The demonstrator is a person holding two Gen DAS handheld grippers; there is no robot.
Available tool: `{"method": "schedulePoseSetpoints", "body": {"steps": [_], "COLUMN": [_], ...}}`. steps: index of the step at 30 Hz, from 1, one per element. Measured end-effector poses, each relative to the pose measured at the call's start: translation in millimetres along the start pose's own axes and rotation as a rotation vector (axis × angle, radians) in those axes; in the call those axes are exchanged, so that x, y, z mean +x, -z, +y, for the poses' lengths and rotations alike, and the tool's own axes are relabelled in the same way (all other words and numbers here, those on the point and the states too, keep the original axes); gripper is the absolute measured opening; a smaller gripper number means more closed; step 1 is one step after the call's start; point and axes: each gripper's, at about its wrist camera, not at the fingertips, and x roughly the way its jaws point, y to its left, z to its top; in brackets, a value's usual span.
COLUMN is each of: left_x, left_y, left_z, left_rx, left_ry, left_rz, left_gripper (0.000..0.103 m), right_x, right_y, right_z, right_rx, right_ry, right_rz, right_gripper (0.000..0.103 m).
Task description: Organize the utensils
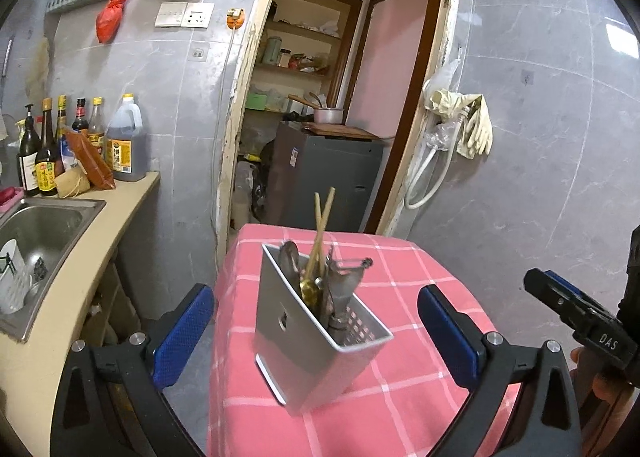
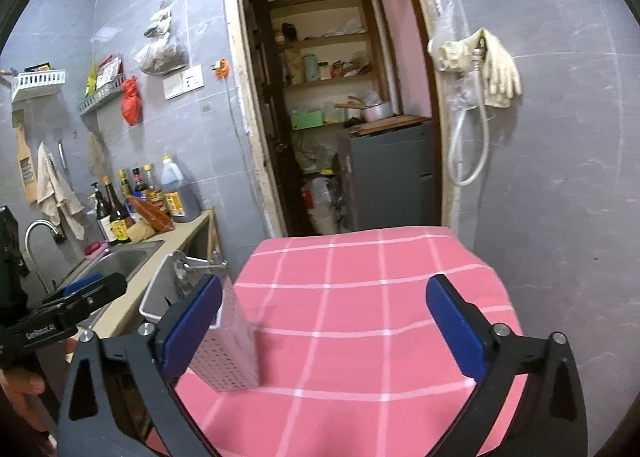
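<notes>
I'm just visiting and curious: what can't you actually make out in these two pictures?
- Lower ends of the utensils: left wrist view, hidden inside the silver metal utensil caddy.
- Caddy contents: right wrist view, covered by the right hand-held gripper finger.
- Dark condiment bottles' labels: too small.

Home kitchen: sink [image 1: 48, 225], sauce bottles [image 1: 48, 153], tiled wall [image 1: 540, 137]

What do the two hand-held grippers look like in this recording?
Both match: the left hand-held gripper and right hand-held gripper have black angular frames with silver bolts and flat blue pads on two fingers. White lettering marks each black body, seen from the other's camera. No cables or sleeves show clearly.
</notes>
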Motion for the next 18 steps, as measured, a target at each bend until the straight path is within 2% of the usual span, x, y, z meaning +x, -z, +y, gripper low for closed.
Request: {"method": "schedulePoseSetpoints", "body": {"steps": [8, 18], "left_x": [-28, -92], "left_y": [20, 52], "left_z": [-19, -50], "left_rx": [0.021, 0.053], "left_ry": [-0.059, -0.119], "left_rz": [-0.001, -0.053], "left_gripper": [0.102, 0.102], "right_x": [-44, -120], "right_y": [12, 30], "right_z": [-21, -37], "right_rx": [-0.028, -0.067], "right_ry": [0.044, 0.074], "right_rz": [-0.008, -0.031], "right_gripper": [0.101, 0.101]}}
